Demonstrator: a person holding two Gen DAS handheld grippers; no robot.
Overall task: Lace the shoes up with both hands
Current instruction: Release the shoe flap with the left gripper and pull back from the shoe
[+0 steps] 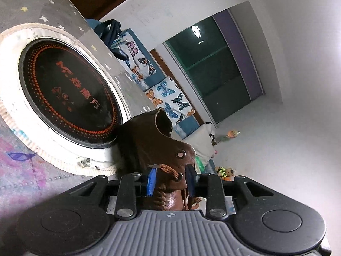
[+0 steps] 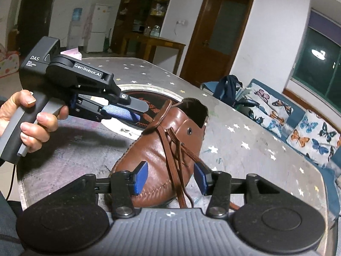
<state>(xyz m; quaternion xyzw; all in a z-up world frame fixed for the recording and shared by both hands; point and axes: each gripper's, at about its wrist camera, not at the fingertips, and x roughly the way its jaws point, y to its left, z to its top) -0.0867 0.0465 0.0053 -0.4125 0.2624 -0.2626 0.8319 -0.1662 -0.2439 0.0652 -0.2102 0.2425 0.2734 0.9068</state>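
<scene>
— So, got how far with the shoe (image 2: pixel 155 149)?
— Partway: threaded the lace (image 2: pixel 170 149) low down, left the top eyelet (image 2: pixel 188 130) bare, tied nothing.
— Claws?
— Left claw (image 1: pixel 170 180) stood part open around the lace end, not pinching. Right claw (image 2: pixel 170 178) gaped wider, empty, straddling the toe on the tabletop (image 2: pixel 255 149).

The shoe (image 2: pixel 162 149) is glossy brown leather with stitched seams, its lace (image 2: pixel 170 149) woven cord. Both grippers are matt black plastic with blue pads (image 2: pixel 141 178). The table cover (image 2: pixel 255 140) looks like worn, matt cloth; the cooktop (image 1: pixel 68 91) is glossy black glass.
</scene>
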